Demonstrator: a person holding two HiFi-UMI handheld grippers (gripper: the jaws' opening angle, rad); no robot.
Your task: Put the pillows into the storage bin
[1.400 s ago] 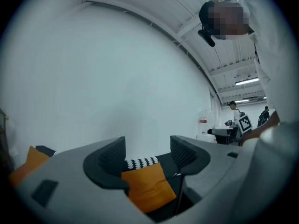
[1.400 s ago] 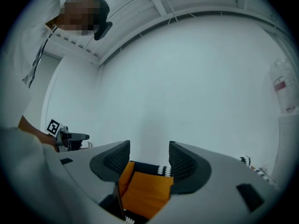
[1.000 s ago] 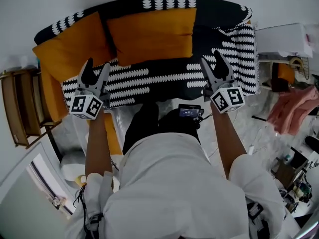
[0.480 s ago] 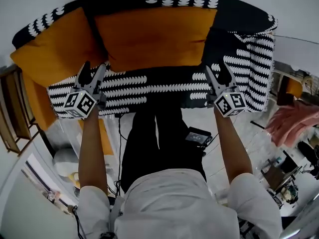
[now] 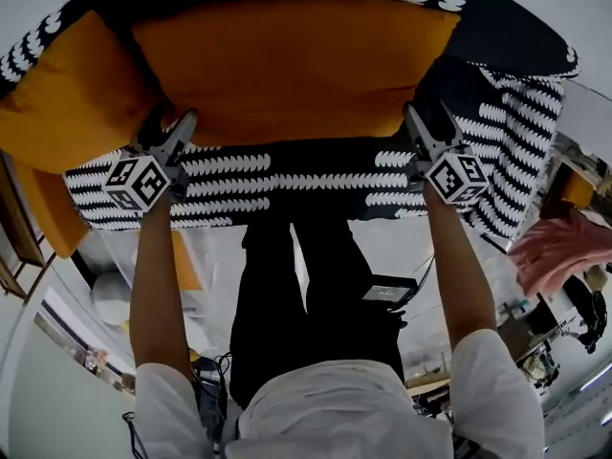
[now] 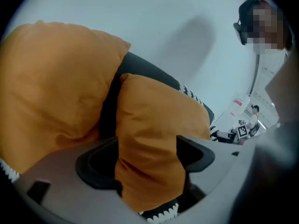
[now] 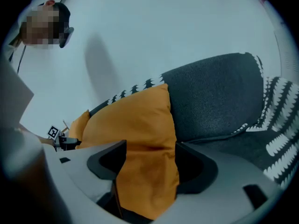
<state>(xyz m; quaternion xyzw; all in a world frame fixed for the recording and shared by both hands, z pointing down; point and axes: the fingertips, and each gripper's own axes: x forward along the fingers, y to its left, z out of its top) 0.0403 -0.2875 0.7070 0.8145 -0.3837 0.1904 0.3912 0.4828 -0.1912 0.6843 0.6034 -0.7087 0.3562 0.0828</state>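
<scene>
Two orange pillows lean on the back of a black-and-white patterned sofa (image 5: 316, 175). The wide middle pillow (image 5: 287, 65) spans the space between my grippers; a second pillow (image 5: 67, 94) lies at the left. My left gripper (image 5: 167, 127) is at the middle pillow's left end, and that end (image 6: 154, 139) lies between its jaws. My right gripper (image 5: 421, 127) is at the right end (image 7: 140, 139), which likewise sits between its jaws. Both pairs of jaws have just been opening and stand wide. I cannot make out a storage bin for certain.
The sofa's arm (image 5: 516, 151) rises just right of my right gripper. On the floor lie a dark device (image 5: 387, 290) by the person's legs, pink cloth (image 5: 559, 247) at the right and a wooden rack (image 5: 14, 247) at the left.
Both grippers have dropped toward the sofa and come up to the two ends of the middle pillow. The head camera has come closer to the sofa.
</scene>
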